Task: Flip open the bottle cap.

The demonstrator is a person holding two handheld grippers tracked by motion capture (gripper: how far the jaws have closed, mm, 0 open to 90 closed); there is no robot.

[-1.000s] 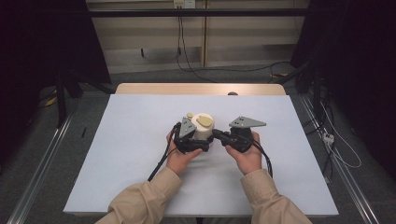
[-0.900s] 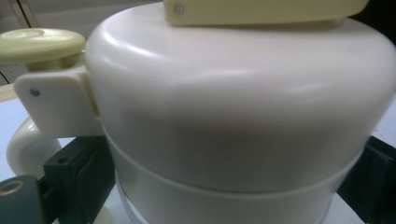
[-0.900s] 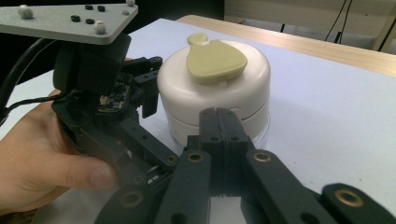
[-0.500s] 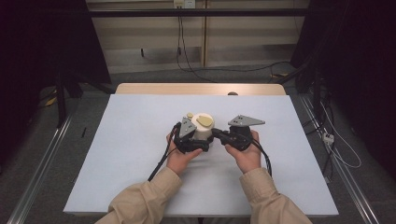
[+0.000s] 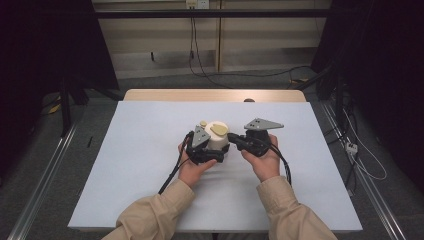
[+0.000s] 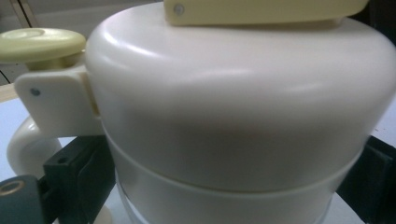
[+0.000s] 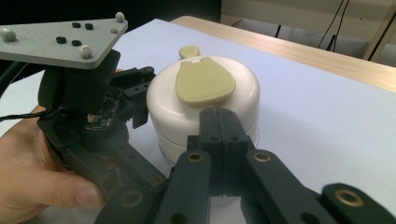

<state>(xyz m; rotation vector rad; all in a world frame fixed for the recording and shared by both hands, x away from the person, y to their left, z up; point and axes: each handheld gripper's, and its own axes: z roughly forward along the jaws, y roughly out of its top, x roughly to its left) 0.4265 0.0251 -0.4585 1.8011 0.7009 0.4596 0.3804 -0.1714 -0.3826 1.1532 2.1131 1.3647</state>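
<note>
A cream jug (image 5: pixel 217 140) with a pale yellow lid flap (image 7: pixel 204 80) stands near the middle of the white table (image 5: pixel 140 150). The left gripper (image 5: pixel 212 152) clamps its body from about seven o'clock, one black jaw on each side, and the jug's handle (image 6: pixel 28 149) sits by the near jaw in the left gripper view. The right gripper (image 5: pixel 232 137) comes in from three o'clock, its jaws pressed together with nothing between them, the tips right at the lid's edge.

No legible txt, labels, brands or nos. anywhere in these frames.
</note>
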